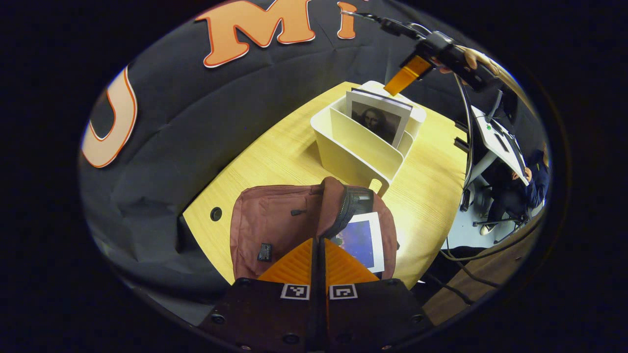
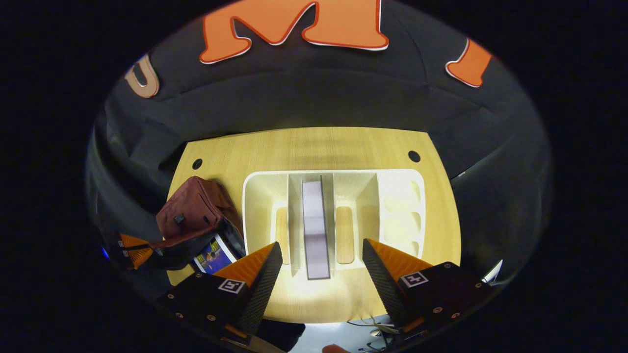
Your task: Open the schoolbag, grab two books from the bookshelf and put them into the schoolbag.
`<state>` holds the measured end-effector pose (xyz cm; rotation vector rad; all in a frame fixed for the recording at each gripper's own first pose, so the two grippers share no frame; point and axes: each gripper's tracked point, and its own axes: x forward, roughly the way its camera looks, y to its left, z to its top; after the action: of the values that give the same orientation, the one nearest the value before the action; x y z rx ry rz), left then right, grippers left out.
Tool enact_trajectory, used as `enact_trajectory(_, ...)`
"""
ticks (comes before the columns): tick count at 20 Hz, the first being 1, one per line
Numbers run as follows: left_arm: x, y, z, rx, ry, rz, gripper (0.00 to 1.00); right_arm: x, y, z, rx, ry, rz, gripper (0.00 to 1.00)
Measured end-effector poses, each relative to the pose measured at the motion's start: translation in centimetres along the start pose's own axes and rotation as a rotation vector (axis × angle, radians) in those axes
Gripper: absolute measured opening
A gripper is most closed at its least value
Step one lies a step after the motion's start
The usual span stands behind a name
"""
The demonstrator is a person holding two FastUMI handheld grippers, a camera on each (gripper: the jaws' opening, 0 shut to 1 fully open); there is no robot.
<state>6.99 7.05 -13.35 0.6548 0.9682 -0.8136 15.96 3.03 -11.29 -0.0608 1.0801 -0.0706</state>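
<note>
Right gripper view: we hang our right gripper (image 2: 321, 267) directly above the cream plastic desktop bookshelf (image 2: 260, 196) on the pale wooden table (image 2: 314, 147), jaws spread wide to either side of the thin grey-edged book (image 2: 315, 230) that stands upright on its edge in a middle slot. The fingers are apart from it and clear of its top edge; we judge the stance is meant for a straight drop onto the spine, the divider walls holding the book steady for the pinch. At nine o'clock of the shelf lies the maroon fabric schoolbag (image 2: 189, 211), its zip mouth gaping, with a blue-covered, white-bordered book (image 2: 213, 256) already lodged inside.

In the left gripper view, our left gripper (image 1: 318, 255) has its jaws pressed together over the bag's raised flap (image 1: 338, 203). Whether cloth is caught between them we cannot tell. The pose looks meant to keep the mouth open for a second delivery. The shelf sits at twelve o'clock beyond the bag, the remaining book showing a portrait cover, and the right gripper hovers over it at one o'clock, held by a hand (image 1: 473, 59). One book of two appears packed.
</note>
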Motion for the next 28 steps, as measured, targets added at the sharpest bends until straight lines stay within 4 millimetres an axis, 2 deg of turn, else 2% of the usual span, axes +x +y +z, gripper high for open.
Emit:
enact_trajectory(3,0.1,0.3,-0.3,-0.024,0.012,0.007,0.01,3.0,0.0,0.3,-0.037,0.068,-0.017,0.99)
enact_trajectory(8,0.1,0.5,-0.7,-0.037,0.03,0.015,0.0,5.4,1.0,0.2,-0.059,0.129,-0.015,0.99)
enact_trajectory(9,0.1,0.5,-0.7,-0.038,0.03,0.014,0.0,5.6,1.0,-0.1,-0.072,0.141,-0.021,0.93)
enact_trajectory(13,0.2,0.2,-0.7,-0.031,0.031,0.01,0.0,6.4,0.2,-1.5,-0.123,0.196,-0.074,0.81)
enact_trajectory(14,0.2,0.3,-0.6,-0.028,0.031,0.011,0.0,6.7,0.2,-1.5,-0.119,0.2,-0.079,0.67)
enact_trajectory(15,0.2,0.2,-0.7,-0.027,0.032,0.012,0.01,6.9,0.0,-1.8,-0.12,0.205,-0.087,0.68)
enact_trajectory(16,0.3,0.2,-0.6,-0.03,0.032,0.013,0.0,7.2,0.0,-1.8,-0.11,0.207,-0.078,0.59)
enact_trajectory(17,0.2,0.1,-0.7,-0.033,0.032,0.011,0.0,6.8,0.5,-1.8,-0.105,0.21,-0.063,0.43)
enact_trajectory(19,0.3,-0.1,-0.8,-0.032,0.035,0.007,0.0,6.7,0.7,-1.8,-0.103,0.205,-0.063,0.37)
enact_trajectory(22,0.3,-0.1,-0.9,-0.029,0.041,0.008,0.0,6.5,1.0,-1.7,-0.093,0.203,-0.062,0.34)
enact_trajectory(23,0.2,0.0,-0.9,-0.028,0.041,0.01,0.01,6.2,1.1,-1.7,-0.087,0.199,-0.06,0.23)
enact_trajectory(24,0.3,0.0,-0.9,-0.029,0.041,0.011,0.01,6.0,1.1,-1.5,-0.082,0.195,-0.057,0.33)
enact_trajectory(28,0.2,-0.1,-1.0,-0.03,0.046,0.003,0.0,3.4,0.6,-0.7,-0.093,0.155,-0.072,0.33)
